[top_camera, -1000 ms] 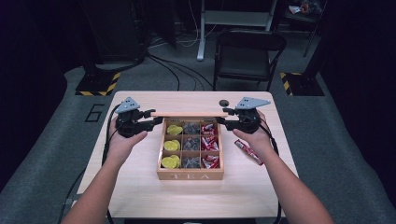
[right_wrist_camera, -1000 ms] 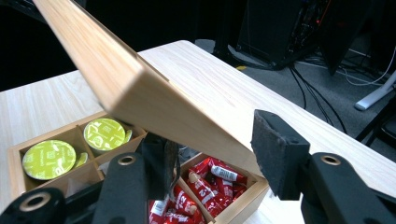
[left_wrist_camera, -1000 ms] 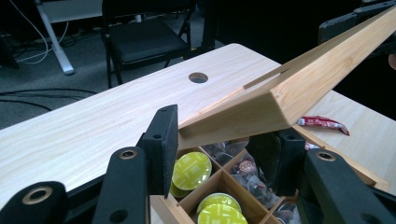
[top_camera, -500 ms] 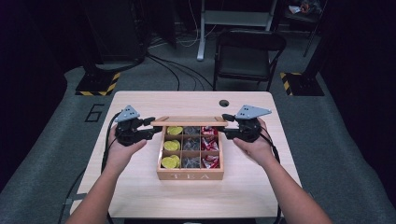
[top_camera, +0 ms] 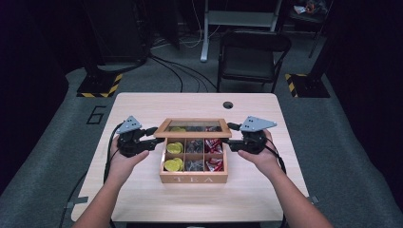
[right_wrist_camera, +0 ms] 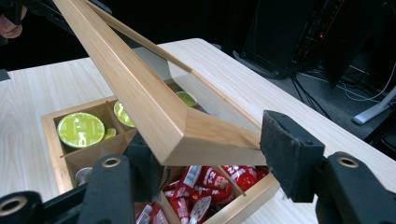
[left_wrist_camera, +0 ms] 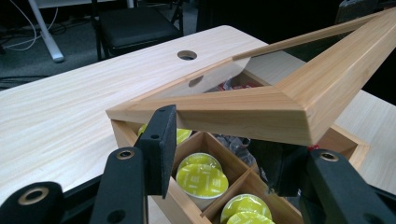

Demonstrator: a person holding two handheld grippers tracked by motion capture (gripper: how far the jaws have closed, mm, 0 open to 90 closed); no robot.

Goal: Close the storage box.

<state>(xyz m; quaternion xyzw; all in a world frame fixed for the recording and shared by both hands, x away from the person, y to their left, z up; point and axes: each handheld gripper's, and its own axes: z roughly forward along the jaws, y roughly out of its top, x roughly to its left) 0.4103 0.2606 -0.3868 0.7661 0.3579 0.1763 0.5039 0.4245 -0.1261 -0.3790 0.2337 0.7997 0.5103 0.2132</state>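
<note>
A wooden box marked TEA (top_camera: pixel 192 179) stands at the table's middle, its glass-paned lid (top_camera: pixel 195 135) tilted partway over it. Inside are yellow-green capsules (top_camera: pixel 172 164), dark packets (top_camera: pixel 194 165) and red sachets (top_camera: pixel 215 164). My left gripper (top_camera: pixel 153 137) is shut on the lid's left front corner (left_wrist_camera: pixel 261 116), one pad on each side. My right gripper (top_camera: pixel 229 137) brackets the right front corner (right_wrist_camera: pixel 205 135). Its jaws have just been opening, and the outer pad (right_wrist_camera: pixel 289 154) stands just clear of the wood.
The pale wooden table (top_camera: pixel 142 204) has a round cable hole (top_camera: pixel 228 105) behind the box. A black chair (top_camera: pixel 252 52) stands beyond the far edge, with cables on the floor. Bare tabletop lies left, right and in front of the box.
The lid has swung down from nearly upright to a low tilt over the box. Both hands have come down and toward me with it.
</note>
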